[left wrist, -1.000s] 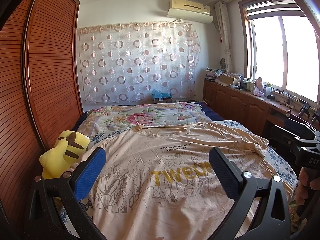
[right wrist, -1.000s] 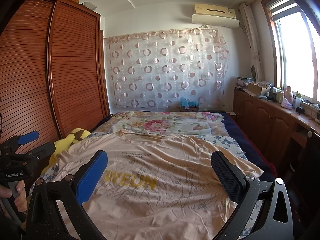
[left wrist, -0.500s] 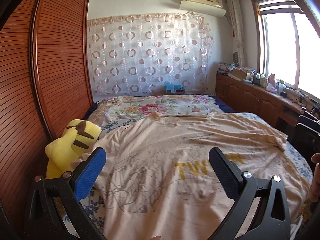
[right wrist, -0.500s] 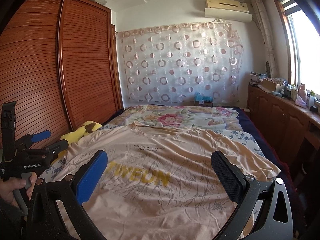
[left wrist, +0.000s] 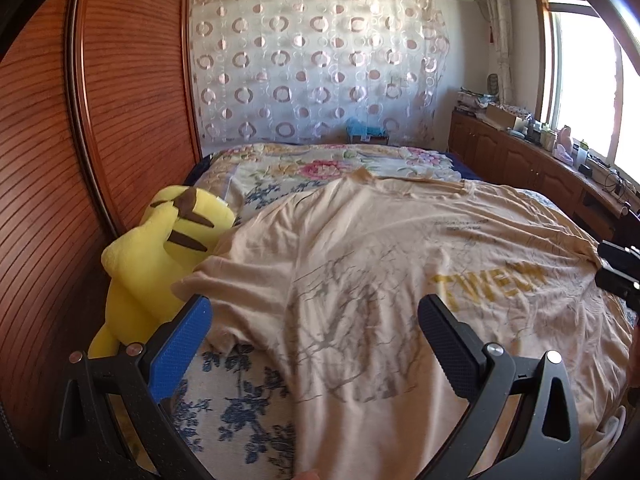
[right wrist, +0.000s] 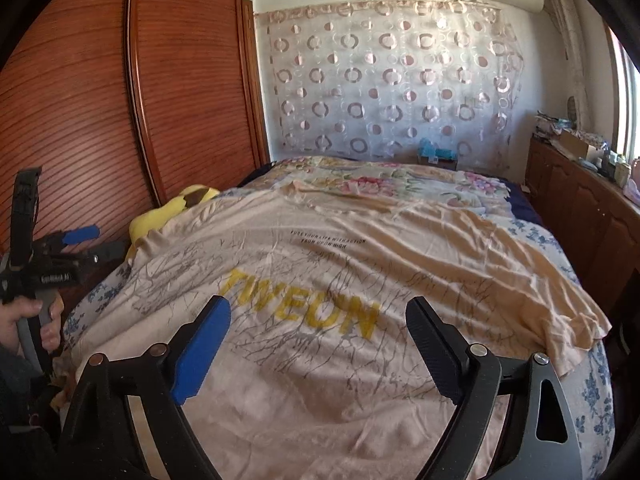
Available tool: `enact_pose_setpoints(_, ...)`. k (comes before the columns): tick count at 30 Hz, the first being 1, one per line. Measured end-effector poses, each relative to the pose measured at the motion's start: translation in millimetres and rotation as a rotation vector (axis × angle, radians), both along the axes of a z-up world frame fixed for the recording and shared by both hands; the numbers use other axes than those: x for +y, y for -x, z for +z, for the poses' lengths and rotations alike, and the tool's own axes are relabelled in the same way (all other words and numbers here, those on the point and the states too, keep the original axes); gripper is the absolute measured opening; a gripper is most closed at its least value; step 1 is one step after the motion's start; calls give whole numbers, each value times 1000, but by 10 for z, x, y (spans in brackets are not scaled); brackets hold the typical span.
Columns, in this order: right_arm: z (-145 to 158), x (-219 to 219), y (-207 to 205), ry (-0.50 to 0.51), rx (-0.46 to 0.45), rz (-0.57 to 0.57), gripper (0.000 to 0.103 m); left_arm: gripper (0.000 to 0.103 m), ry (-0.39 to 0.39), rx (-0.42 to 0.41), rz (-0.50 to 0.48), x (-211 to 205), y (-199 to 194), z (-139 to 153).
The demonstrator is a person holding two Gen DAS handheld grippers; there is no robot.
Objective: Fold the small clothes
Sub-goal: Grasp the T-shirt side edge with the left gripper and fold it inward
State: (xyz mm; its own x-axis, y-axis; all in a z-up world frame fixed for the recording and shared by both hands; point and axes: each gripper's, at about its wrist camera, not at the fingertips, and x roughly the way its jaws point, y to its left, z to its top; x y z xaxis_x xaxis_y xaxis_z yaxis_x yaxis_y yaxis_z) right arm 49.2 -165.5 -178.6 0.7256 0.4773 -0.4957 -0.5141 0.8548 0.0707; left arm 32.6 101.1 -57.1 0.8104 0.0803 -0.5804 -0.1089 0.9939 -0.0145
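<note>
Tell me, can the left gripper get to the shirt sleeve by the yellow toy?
Probably yes. The left gripper has its jaws open and nothing lies between them and the sleeve of the shirt just ahead. The yellow toy sits right beside the sleeve, so it might get bumped.

T-shirt [right wrist: 320, 280] "TWEUN", left tool [right wrist: 52, 264] "GenRobot.AI"
</note>
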Motion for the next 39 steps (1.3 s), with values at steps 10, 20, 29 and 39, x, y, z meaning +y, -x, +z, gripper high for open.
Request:
enact_pose_setpoints(10, -20, -1, -136, 100, 96, 43, 86, 99, 75, 82, 21, 729, -171, -125)
enact_pose_setpoints(20, -59, 143, -131, 159, 99, 42, 86, 76, 162, 261, -23, 1150, -788, -452)
enact_pose_setpoints(29, -84, 201, -176, 155, 73, 36, 86, 38, 183, 325, -121, 1183, -931, -586)
enact_pose_setpoints(39, -105, 172, -226, 139, 98, 32, 86, 9, -46, 280, -171, 873, -928, -178)
